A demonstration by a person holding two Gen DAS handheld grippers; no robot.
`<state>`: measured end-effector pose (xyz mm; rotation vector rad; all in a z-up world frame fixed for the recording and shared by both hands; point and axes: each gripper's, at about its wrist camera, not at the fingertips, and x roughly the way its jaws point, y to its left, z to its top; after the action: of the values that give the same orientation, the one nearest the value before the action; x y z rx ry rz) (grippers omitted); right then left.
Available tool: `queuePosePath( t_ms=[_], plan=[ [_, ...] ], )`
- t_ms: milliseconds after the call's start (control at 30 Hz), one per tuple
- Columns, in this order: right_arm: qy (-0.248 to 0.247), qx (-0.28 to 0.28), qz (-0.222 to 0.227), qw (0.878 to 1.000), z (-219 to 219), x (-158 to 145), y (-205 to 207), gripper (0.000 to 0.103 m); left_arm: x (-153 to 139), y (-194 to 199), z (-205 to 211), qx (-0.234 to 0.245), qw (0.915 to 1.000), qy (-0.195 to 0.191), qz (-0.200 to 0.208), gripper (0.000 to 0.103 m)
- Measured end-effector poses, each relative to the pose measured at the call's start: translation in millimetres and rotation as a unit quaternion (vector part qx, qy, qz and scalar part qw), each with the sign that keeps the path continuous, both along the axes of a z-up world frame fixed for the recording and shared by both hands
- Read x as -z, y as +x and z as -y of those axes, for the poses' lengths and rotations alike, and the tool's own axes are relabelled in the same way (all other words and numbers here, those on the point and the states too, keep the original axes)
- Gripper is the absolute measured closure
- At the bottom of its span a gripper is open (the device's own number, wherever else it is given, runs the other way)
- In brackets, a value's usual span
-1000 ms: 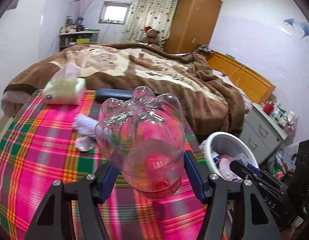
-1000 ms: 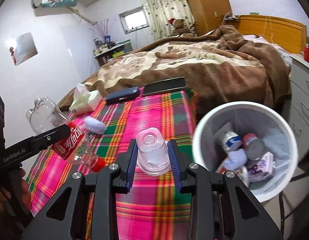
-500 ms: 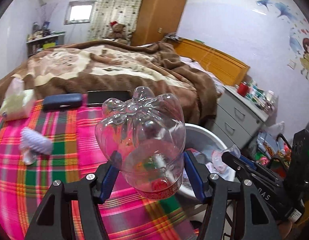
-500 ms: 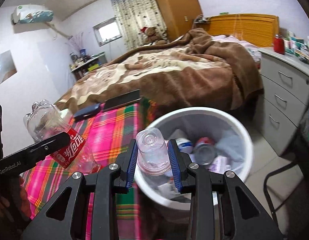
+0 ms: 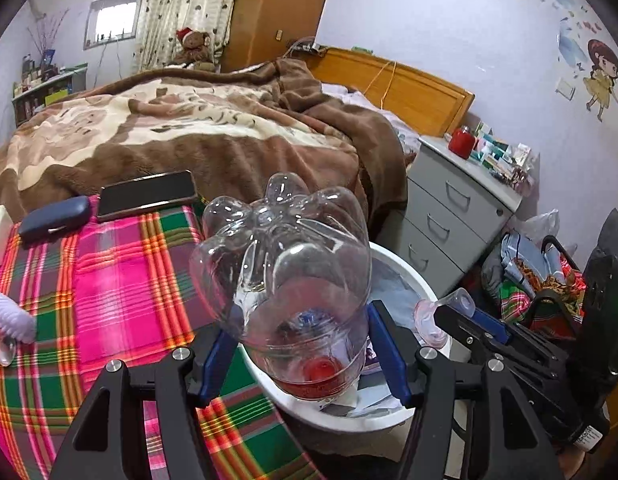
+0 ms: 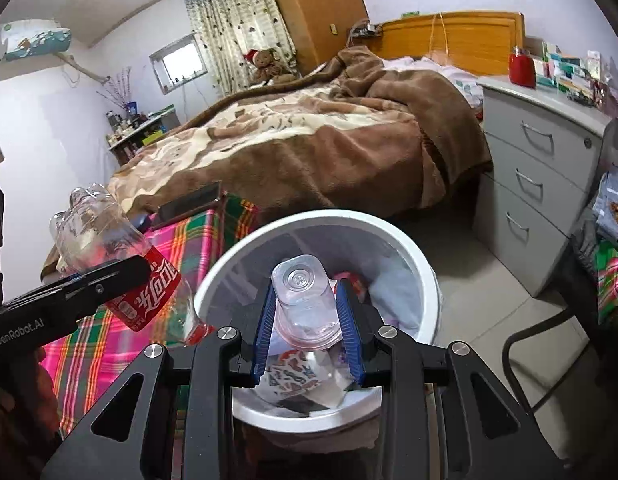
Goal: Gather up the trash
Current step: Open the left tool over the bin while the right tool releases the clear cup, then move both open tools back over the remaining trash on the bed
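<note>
My left gripper (image 5: 297, 356) is shut on an empty clear plastic bottle (image 5: 283, 264) with a red label and red cap, base pointing away, held over the near rim of the white trash bin (image 5: 405, 276). In the right wrist view the same bottle (image 6: 109, 248) hangs at the bin's left side over the plaid cloth. My right gripper (image 6: 307, 328) is shut on a clear plastic cup (image 6: 305, 300), upside down, directly above the open white bin (image 6: 421, 264), which holds several pieces of trash. The cup (image 5: 431, 316) also shows beside the bin in the left wrist view.
A pink-and-green plaid cloth (image 5: 109, 280) covers the table, bearing a phone (image 5: 147, 194), a dark case (image 5: 55, 218) and a purple ribbed object (image 5: 11, 316). Behind is a bed with a brown blanket (image 6: 309, 136). Grey drawers (image 6: 541, 168) stand right of the bin.
Both grippers have swung right from over the plaid cloth toward the bin. The cup now hangs above the bin's opening and the bottle has reached its rim. Neither grip changed.
</note>
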<state>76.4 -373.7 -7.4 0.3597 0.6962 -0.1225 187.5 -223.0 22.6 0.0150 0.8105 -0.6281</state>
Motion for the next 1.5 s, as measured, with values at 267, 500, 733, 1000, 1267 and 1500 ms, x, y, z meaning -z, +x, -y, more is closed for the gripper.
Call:
queuePosePath(
  t_ms=[267,500,733,1000,1267,1500],
  plan=[
    [0.001,0.002,-0.040,0.999,11.8,17.2,6.0,0.070,25.1,17.2,27.7,0.006,0.9992,0.024,-0.030,0.039],
    [-0.006,0.012,-0.057,0.998,18.0,20.5,6.3,0.068,29.5,19.2,36.2,0.011,0.9992,0.025,-0.028,0.032],
    [-0.006,0.008,-0.046,0.999,17.1,16.5,0.9,0.041,26.2,16.7,32.4,0.004,0.9995,0.016,-0.027,0.032],
    [-0.016,0.003,-0.043,0.999,8.1,11.1,1.3,0.041,21.2,9.6,17.1,-0.007,0.9997,0.011,-0.023,0.032],
    [-0.018,0.002,-0.034,0.999,-1.4,6.1,-3.2,0.041,16.7,-2.2,-10.6,-0.030,0.9994,0.011,-0.014,0.032],
    [-0.027,-0.011,-0.023,0.999,-19.5,-2.1,-4.6,0.041,8.1,-16.1,-39.5,-0.050,0.9987,0.000,0.004,0.032]
  ],
)
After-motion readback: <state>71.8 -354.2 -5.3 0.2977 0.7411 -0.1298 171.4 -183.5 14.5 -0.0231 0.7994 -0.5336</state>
